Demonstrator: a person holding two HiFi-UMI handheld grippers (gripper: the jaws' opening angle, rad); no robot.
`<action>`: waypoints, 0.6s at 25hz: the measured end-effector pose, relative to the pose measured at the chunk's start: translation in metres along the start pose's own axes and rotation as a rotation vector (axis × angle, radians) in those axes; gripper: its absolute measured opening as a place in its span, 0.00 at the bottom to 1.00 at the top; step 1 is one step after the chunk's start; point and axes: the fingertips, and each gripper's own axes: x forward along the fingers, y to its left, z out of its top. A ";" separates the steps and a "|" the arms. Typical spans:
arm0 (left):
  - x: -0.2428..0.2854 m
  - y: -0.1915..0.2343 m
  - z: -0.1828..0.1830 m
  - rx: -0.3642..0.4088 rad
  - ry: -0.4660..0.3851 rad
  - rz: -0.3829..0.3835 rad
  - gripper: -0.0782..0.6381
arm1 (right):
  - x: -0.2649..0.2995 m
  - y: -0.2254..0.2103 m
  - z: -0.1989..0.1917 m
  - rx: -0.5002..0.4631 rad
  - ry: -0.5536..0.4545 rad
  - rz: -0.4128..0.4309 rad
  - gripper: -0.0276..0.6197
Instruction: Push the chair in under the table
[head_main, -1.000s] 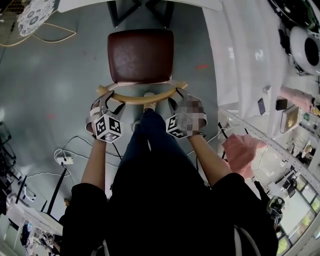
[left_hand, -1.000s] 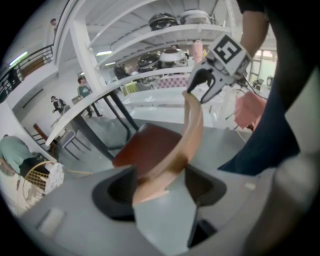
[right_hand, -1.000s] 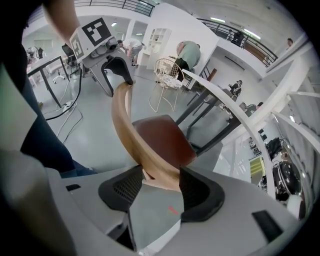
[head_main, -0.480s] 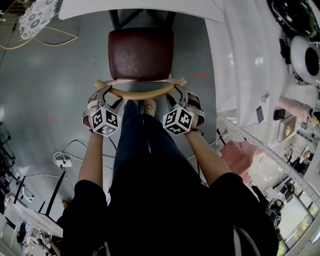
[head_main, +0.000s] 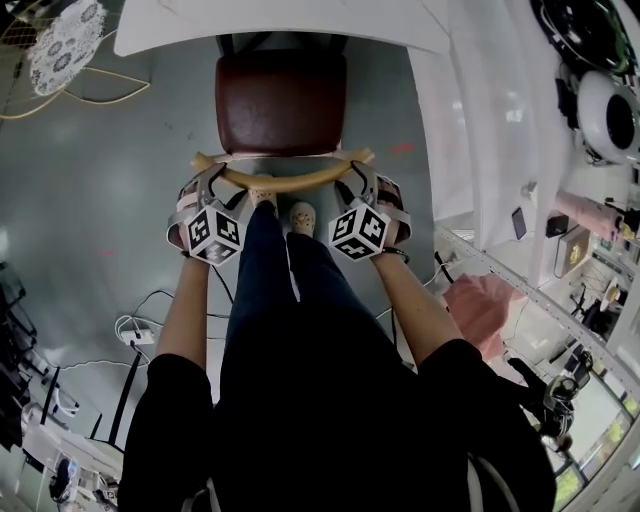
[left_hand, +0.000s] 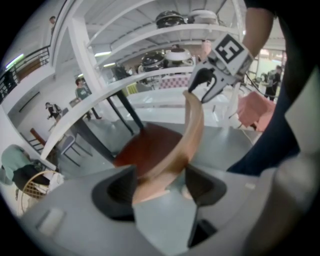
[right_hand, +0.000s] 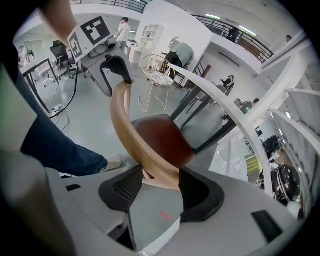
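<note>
The chair has a dark red seat (head_main: 281, 101) and a curved pale wooden backrest (head_main: 283, 179). The far part of the seat lies under the white table (head_main: 300, 25). My left gripper (head_main: 213, 190) is shut on the backrest's left end and my right gripper (head_main: 357, 187) is shut on its right end. In the left gripper view the wooden rail (left_hand: 186, 145) runs out from between the jaws of the left gripper (left_hand: 159, 186) toward the right gripper (left_hand: 210, 85). The right gripper view shows the rail (right_hand: 131, 131) clamped in the right gripper (right_hand: 159, 183) and reaching to the left gripper (right_hand: 112, 67).
Dark table legs (head_main: 232, 44) stand on either side of the seat. My feet (head_main: 301, 216) are just behind the backrest. Cables and a power strip (head_main: 135, 335) lie on the grey floor at left. White shelving (head_main: 520, 200) with objects runs along the right.
The chair has slid forward, so more of its seat is under the table's edge. Both grippers went with it, still on the backrest, and my feet stepped forward.
</note>
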 end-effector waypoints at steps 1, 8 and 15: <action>0.002 0.005 0.001 0.003 0.000 -0.001 0.54 | 0.002 -0.003 0.002 0.003 0.005 -0.001 0.37; 0.015 0.032 0.008 0.021 -0.015 -0.012 0.54 | 0.018 -0.025 0.015 0.017 0.032 -0.016 0.37; 0.027 0.060 0.015 0.037 -0.026 -0.025 0.54 | 0.032 -0.047 0.027 0.056 0.056 -0.040 0.37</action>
